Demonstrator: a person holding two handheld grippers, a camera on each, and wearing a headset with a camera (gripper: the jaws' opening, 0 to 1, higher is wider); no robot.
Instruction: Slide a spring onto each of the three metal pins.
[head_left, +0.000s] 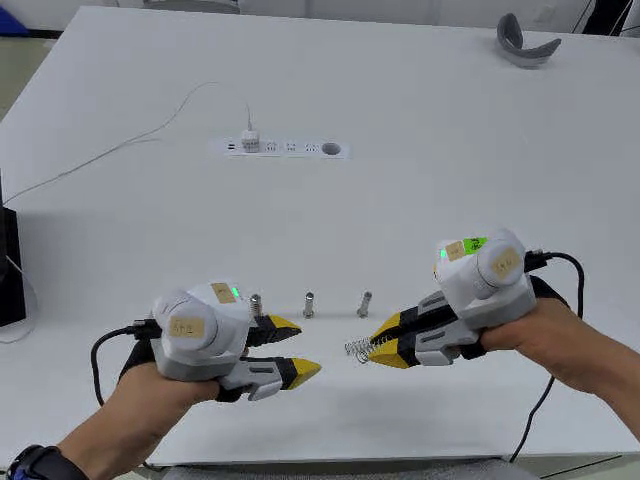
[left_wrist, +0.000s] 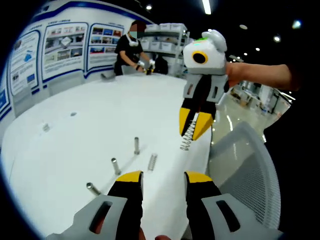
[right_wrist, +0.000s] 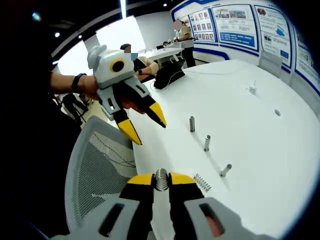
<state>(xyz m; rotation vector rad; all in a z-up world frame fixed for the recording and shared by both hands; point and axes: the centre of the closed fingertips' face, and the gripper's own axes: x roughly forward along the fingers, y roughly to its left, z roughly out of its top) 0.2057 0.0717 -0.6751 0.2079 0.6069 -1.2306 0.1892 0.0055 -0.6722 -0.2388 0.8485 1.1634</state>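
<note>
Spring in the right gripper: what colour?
Silvery bare metal. The spring, held in the right gripper, shows best in the right gripper view.

Three pins (head_left: 308, 303) stand in a row at lower centre of the head view on the table (head_left: 450, 150), with the left gripper (head_left: 305, 347) before them at lower left, the right gripper (head_left: 375, 347) at lower right with a spring (head_left: 356, 349) between its tips, a power strip (head_left: 280, 148) behind, and a second spring (right_wrist: 202, 182) seemingly just beside the rightmost pin (right_wrist: 225, 170).
</note>
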